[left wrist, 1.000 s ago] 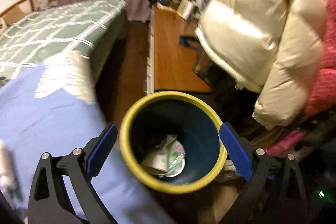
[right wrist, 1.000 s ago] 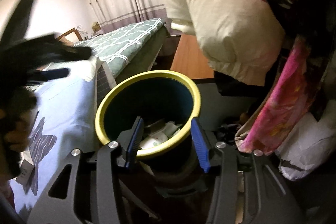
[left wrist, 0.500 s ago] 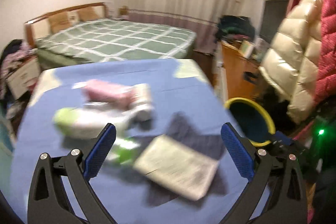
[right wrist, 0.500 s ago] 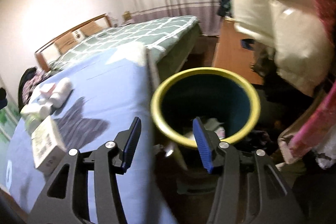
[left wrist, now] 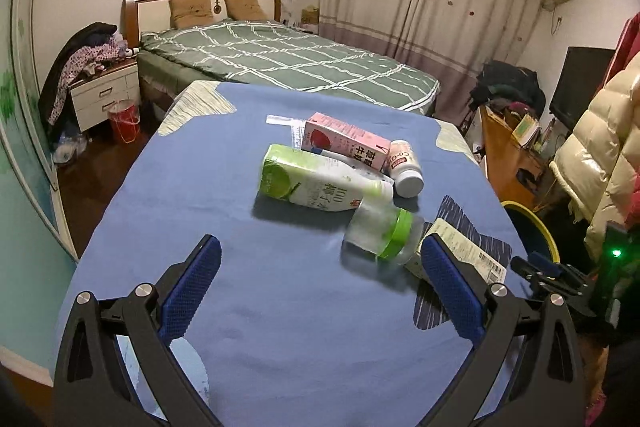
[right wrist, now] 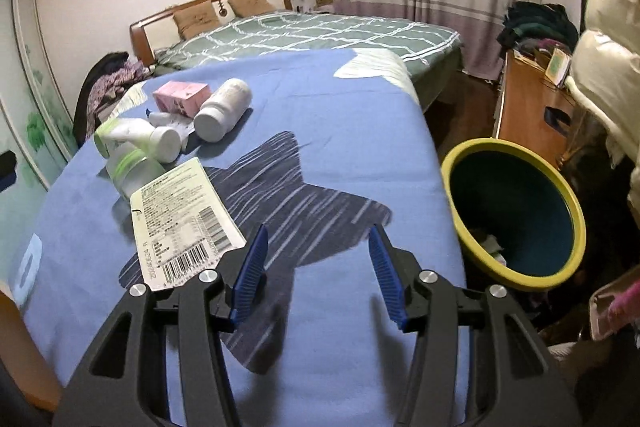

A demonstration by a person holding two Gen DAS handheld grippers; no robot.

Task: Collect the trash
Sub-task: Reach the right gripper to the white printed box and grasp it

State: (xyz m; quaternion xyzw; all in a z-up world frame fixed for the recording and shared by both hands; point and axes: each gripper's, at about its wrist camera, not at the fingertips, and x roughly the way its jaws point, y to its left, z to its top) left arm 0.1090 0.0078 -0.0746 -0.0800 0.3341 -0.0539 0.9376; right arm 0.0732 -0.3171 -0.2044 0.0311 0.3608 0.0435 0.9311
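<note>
Both grippers hang empty over the blue worktop (left wrist: 248, 307), the left gripper (left wrist: 316, 291) with fingers spread wide, the right gripper (right wrist: 318, 275) half open. The next pick looks due: a clear green-banded bottle (left wrist: 380, 233) at 1 o'clock, the bin (right wrist: 516, 219) at 3 o'clock

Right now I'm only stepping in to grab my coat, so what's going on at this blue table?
Someone is clearing trash with a handheld claw in each hand. Both the left claw and right claw are open and empty above the blue tablecloth. Left to collect: a pink carton, a green-and-white bottle, a white bottle, a clear green-banded jar and a flat barcoded package. The yellow-rimmed bin beside the table already holds some trash.
</note>
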